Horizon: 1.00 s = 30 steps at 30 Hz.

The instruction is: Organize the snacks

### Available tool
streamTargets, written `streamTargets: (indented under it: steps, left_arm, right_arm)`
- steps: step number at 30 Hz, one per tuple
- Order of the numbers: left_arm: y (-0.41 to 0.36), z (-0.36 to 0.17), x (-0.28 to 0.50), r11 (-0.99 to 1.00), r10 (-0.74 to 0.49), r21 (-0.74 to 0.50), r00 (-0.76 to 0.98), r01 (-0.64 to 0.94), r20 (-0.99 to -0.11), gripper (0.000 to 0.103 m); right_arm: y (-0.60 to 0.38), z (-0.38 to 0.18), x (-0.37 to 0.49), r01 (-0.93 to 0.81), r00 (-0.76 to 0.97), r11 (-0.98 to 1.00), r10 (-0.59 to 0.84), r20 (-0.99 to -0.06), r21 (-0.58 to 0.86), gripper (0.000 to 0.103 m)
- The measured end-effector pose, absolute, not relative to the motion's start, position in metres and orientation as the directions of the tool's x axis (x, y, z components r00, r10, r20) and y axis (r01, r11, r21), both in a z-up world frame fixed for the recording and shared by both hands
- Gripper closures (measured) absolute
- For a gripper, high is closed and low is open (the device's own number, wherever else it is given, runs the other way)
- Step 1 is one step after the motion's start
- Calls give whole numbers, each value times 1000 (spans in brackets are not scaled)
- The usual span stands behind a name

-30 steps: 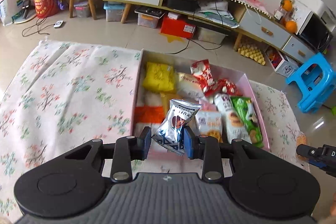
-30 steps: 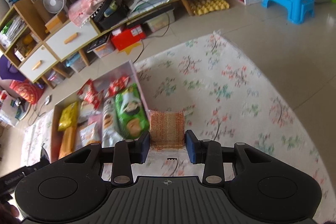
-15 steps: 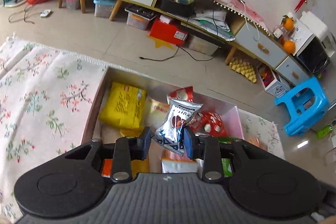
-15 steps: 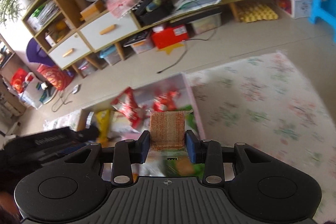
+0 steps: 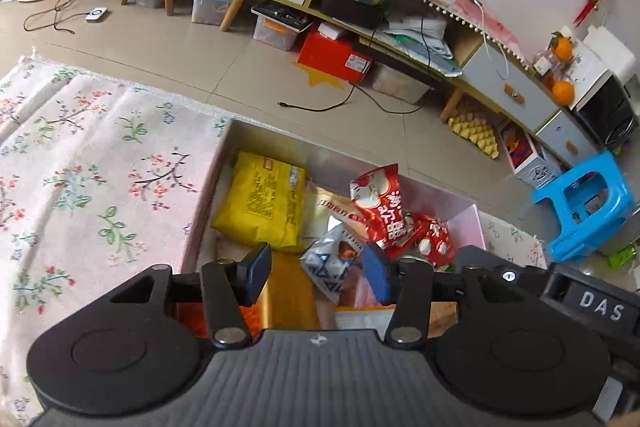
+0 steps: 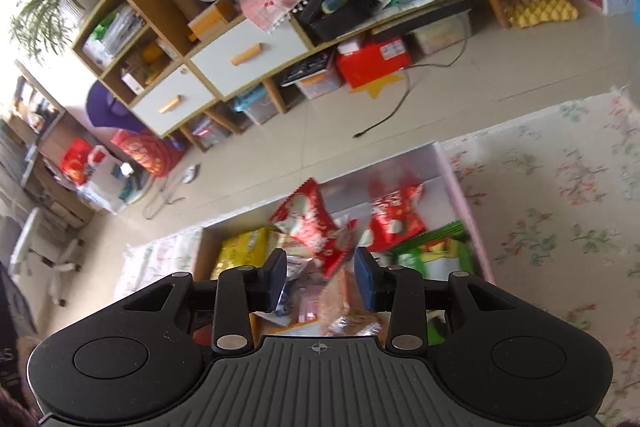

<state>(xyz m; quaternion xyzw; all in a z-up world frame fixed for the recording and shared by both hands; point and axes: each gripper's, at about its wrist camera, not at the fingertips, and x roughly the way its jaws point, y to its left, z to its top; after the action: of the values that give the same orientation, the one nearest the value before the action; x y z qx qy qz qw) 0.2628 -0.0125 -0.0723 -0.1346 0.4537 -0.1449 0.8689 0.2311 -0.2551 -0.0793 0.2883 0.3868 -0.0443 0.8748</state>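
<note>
A pink box [image 5: 466, 225] on the flowered cloth holds several snack packs. In the left wrist view my left gripper [image 5: 316, 273] is open above it; the silver chocolate pack [image 5: 330, 267] lies loose between its fingers, beside a yellow pack [image 5: 264, 203] and red packs [image 5: 384, 211]. In the right wrist view my right gripper [image 6: 320, 281] is open over the same box [image 6: 454, 179]; the orange-brown pack [image 6: 342, 301] sits blurred below its fingers among red packs [image 6: 308, 223] and a green pack [image 6: 440, 255].
The flowered cloth [image 5: 88, 163] spreads left of the box and, in the right wrist view [image 6: 560, 195], right of it. A tiled floor, a cable [image 5: 320, 105], low cabinets and a blue stool [image 5: 584, 205] lie beyond. The right gripper's body [image 5: 592, 303] is close on the left one's right.
Both grippers moved over the box and opened. The left let go of the silver chocolate pack; the right let go of the orange-brown pack, which dropped into the box.
</note>
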Motion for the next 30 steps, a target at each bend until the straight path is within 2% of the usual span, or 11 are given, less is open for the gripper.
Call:
streamTargets:
  steps: [5,13,15,16,21,23,25,30]
  left_arm:
    - [-6,-60,254,921,-369,-372,559,114,-743,55]
    - [-19,-33,217,984,-176,-133,620,116,-765,44]
    - [-18,-27,206,990,-141,-105,628,93,-765,36]
    - [-17,-26,199,993,-119,-89,636,79,-763,32]
    - [-9,-20,165,996,-42,20,679,84,-733,30]
    - [-6,-16,155,996,-33,32,686,82,-726,23]
    - [-2,-13,143,996,-38,23,687,80,-726,23]
    - [5,-9,110,996,-38,28,702,83,-712,18]
  right_arm:
    - [-263,-70,213,323,696,811,146,-703,488,64]
    - [-250,-52,191,362,655,818,118,-746,447,64]
    - [-242,-43,184,357,652,827,113,-750,434,64]
    - [-238,-38,180,353,651,835,105,-752,422,60]
    - [-222,-18,141,341,660,881,24,-751,328,59]
    - [-219,-12,121,348,669,892,-20,-743,290,58]
    - [-218,-9,105,364,676,890,-50,-736,274,51]
    - [-211,-20,65,390,647,882,-57,-760,266,51]
